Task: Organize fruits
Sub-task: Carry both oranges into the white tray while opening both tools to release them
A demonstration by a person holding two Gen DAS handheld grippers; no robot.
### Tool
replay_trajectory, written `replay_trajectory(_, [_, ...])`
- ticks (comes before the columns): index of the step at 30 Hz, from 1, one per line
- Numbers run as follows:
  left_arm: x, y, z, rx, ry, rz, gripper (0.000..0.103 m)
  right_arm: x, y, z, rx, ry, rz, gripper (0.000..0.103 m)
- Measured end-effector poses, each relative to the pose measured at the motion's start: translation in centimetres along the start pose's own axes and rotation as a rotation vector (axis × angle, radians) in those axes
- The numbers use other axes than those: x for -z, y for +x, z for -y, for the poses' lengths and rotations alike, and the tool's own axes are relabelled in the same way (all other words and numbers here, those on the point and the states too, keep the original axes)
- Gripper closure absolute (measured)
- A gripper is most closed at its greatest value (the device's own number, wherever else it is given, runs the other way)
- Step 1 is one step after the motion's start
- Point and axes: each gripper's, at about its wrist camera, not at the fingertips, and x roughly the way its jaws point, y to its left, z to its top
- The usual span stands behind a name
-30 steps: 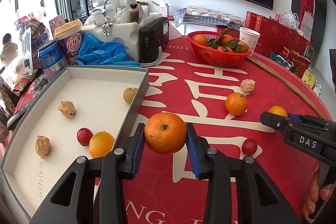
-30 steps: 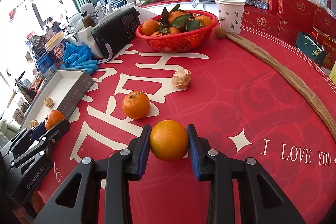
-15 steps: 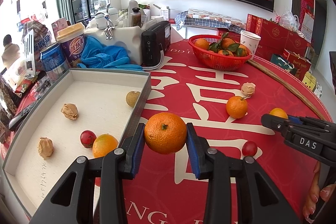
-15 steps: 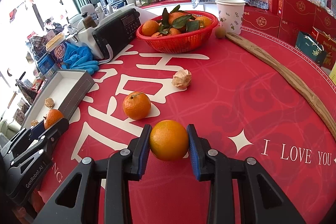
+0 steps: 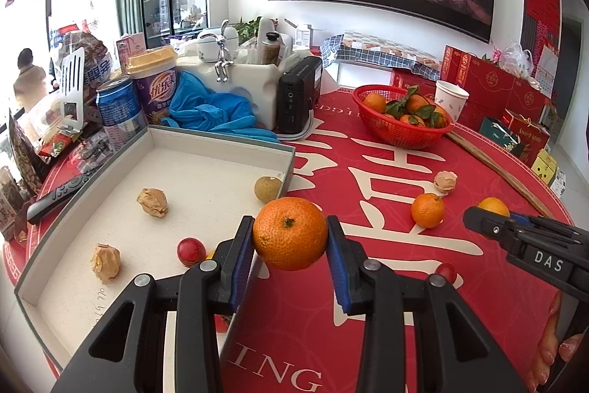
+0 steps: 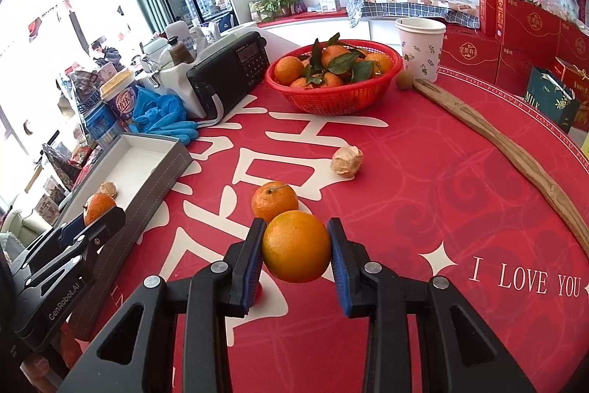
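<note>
The left gripper (image 5: 291, 238) is clamped on a rough-skinned mandarin (image 5: 290, 233), its blue pads pressing both sides, and holds it in the air right at the near wall of the grey tray (image 5: 110, 164). The right gripper (image 6: 296, 247) is likewise clenched on a smoother orange (image 6: 296, 246), held above the red tablecloth (image 6: 423, 194), well to the right of the tray.

So the step in hand looks like carrying: both fruits are lifted and neither is placed yet. The tray seems the likely goal, since it already holds a red berry (image 5: 191, 251), two dry husks (image 5: 152, 202) and a small brown fruit (image 5: 267, 189).

For the next move, the left hand needs to pass over the tray wall, come down onto a bare patch of the white floor and only then let the pads part, or the round mandarin may roll. The right hand has farther to travel and should wait its turn, so the two tools do not meet.

Beyond, a loose mandarin (image 6: 274, 201) and a husk (image 6: 346, 162) lie on the cloth, apart from each other. Farthest, the red basket (image 6: 333, 104) holds leafy mandarins.
</note>
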Motion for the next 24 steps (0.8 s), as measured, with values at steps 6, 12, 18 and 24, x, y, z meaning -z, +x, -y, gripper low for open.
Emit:
replay_trajectory(6, [-0.3,-0.5,-2.2,-0.021,-0.048,0.007,0.062,0.0,0.1,-2.9,-0.025,-0.044,0.005,0.068])
replay_trajectory(12, [-0.4,-0.9,-4.8,-0.048,-0.103,0.008,0.062,-0.4,1.0,-5.9,-0.061,-0.076,-0.014,0.068])
replay_trajectory(18, [-0.3,-1.0,-7.7,-0.099,-0.171,0.002,0.062,-0.9,1.7,-9.1,-0.098,-0.111,-0.027,0.068])
replay_trajectory(24, [0.3,-0.5,-10.2,-0.139,-0.235,-0.03,0.062,-1.1,2.8,-12.1,-0.145,-0.141,-0.055,0.068])
